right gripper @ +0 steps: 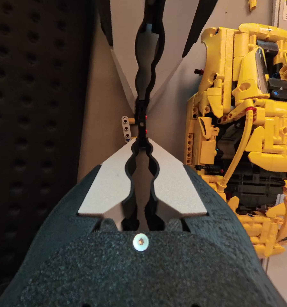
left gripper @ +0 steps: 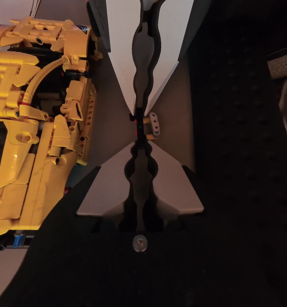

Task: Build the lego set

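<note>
The big yellow Technic car model [left gripper: 39, 124] fills the left of my left wrist view and lies on the pale tabletop [left gripper: 104, 93]; in the right wrist view it takes up the right side.

Mid-frame, both tools meet tip to tip. My left gripper [left gripper: 140, 143] comes up from the bottom of its frame, fingers nearly closed, pinching the lower end of a thin black pin-holed beam [left gripper: 140, 126]. My right gripper [right gripper: 142, 143] clamps the opposite end the same way.

Beside the beam, joined by tan pins, sits a small light grey beam with three holes [left gripper: 155, 125].

I judge this a sub-assembly being pressed together. I'd keep both grips square, push straight along the pins, and avoid twisting the beam.
</note>
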